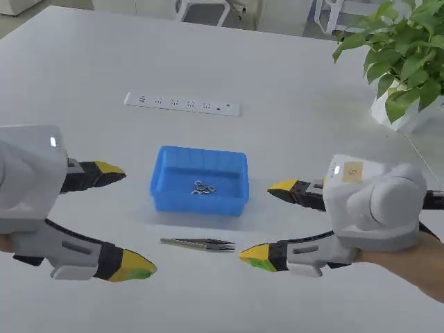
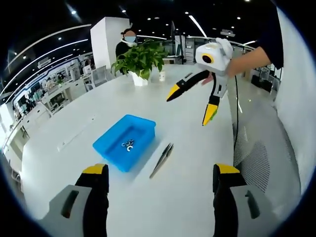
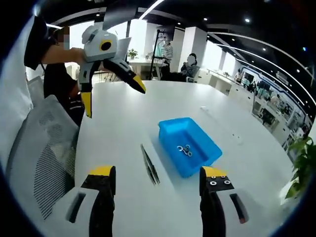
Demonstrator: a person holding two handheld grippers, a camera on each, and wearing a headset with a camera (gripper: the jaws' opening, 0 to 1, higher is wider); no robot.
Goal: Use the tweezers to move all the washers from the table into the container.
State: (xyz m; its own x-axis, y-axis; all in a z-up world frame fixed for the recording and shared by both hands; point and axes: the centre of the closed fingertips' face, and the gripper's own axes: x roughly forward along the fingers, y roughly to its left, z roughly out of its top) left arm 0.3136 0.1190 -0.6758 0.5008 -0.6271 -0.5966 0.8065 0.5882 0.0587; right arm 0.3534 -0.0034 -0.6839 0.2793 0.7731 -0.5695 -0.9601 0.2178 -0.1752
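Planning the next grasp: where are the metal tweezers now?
Head view, centre: the slim metal tweezers lie on the white table, just on the person's side of the blue plastic container.

The container (image 1: 200,201) is bright blue plastic; the washers (image 1: 203,187) are silver. The tweezers (image 1: 198,243) are dull metallic grey. The table (image 1: 90,69) is plain off-white. The left gripper (image 1: 135,219) and right gripper (image 1: 257,220) have white bodies and black jaws with yellow tips, the nearer tips tinged green. The power strip (image 1: 182,104) is white. The plant (image 1: 406,48) has green leaves and a white pot (image 1: 411,116).
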